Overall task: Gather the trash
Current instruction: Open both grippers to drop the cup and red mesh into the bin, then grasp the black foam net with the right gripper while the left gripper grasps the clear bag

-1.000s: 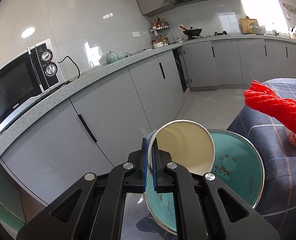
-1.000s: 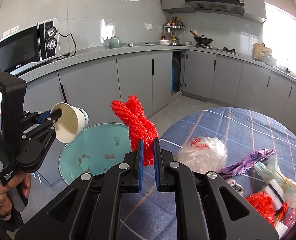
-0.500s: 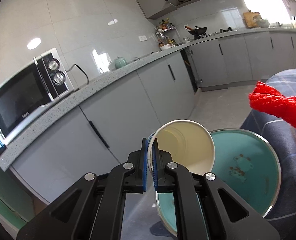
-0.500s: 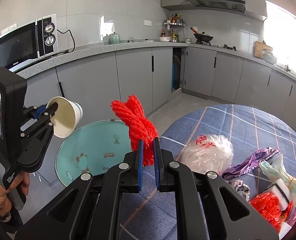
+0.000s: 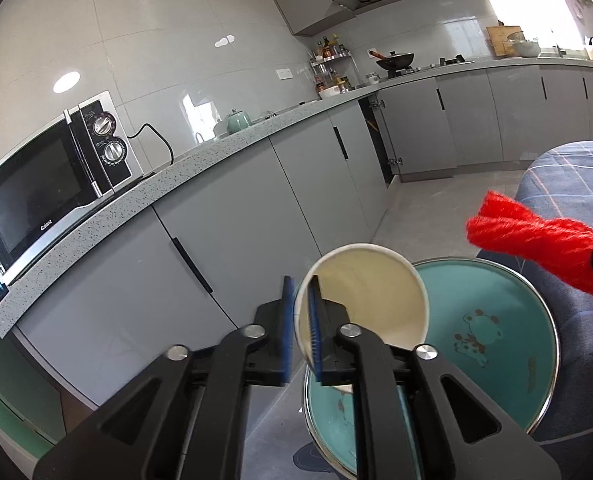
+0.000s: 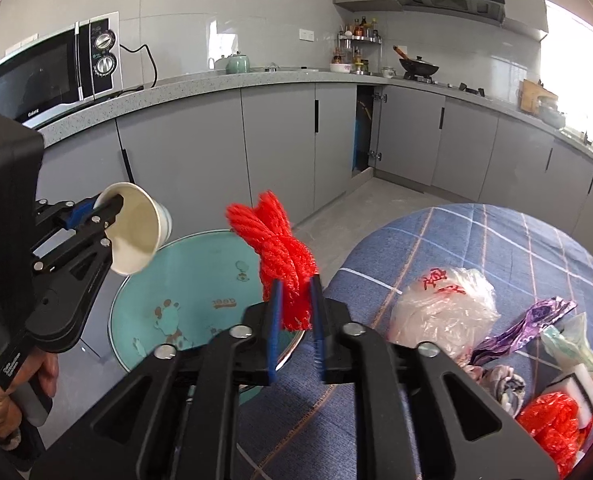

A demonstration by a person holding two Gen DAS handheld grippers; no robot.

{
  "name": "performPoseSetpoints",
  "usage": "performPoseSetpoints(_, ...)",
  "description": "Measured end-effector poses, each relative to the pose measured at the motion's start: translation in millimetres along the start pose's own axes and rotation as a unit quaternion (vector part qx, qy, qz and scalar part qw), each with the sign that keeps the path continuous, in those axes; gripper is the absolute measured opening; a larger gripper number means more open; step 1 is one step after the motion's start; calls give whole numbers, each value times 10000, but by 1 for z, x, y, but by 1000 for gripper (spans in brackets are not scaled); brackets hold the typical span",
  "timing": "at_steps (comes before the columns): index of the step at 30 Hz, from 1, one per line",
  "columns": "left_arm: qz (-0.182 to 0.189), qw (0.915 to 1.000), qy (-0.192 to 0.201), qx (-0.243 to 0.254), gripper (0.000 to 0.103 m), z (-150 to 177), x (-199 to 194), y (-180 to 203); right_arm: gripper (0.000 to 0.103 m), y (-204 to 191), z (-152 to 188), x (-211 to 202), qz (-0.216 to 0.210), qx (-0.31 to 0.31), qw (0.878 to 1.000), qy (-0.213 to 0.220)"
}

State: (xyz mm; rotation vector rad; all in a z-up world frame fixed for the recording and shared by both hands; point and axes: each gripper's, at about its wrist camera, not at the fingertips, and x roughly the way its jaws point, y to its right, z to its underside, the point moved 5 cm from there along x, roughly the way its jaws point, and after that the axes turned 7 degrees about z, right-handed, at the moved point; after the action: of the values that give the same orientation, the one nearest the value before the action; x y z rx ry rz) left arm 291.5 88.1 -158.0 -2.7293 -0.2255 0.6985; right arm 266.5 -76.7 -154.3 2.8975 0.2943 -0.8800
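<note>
Paper cup (image 5: 370,300), white, tipped on its side with the mouth toward the left wrist camera. The left gripper (image 5: 301,320) has its jaws closed on the cup's rim, one blue pad inside the wall and one outside. The cup hangs in the air above a teal basin (image 5: 492,320) that has a metal rim and cartoon prints on its inside.

The right gripper (image 6: 295,312) has its jaws clamped on the lower end of a bundle of red yarn (image 6: 280,256); the bundle stands up from between the pads, over the basin's near edge.

The basin sits just beside a round table under a blue checked cloth (image 6: 496,240). On the cloth: a crumpled clear plastic bag (image 6: 444,304) with red print, a purple wrapper (image 6: 524,324), a red mesh bag (image 6: 552,420), more mixed litter at the far right edge.

Behind: grey cabinets (image 5: 236,216), speckled counter, microwave (image 5: 52,176).
</note>
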Motion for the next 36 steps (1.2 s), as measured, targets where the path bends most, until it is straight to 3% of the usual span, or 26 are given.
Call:
performPoseSetpoints(1,-28,10000,11,-2,57,0,-1,0,41,1,1,1,-4,21,10000,3)
performPoseSetpoints(12,123,9999,74,-8,70,3,-12,2,43,18,8,-22,38,207,9998,32)
performPoseSetpoints(15,163,9998,109,-80,81,1,-23,1,44,31,13,-44,237,200,9995,49)
performPoseSetpoints(19,497,9985,183,-118,82,-6,-40,15,46,63,23,-74,533,382,9978,62)
performPoseSetpoints(26,1349,9901,322,218,89,-13,-78,82,51,132,60,-127,1299,695,9891,-11)
performPoseSetpoints(36,1965,9769,449,704,91,-14,-115,162,54,204,125,-189,1985,1329,9708,-210)
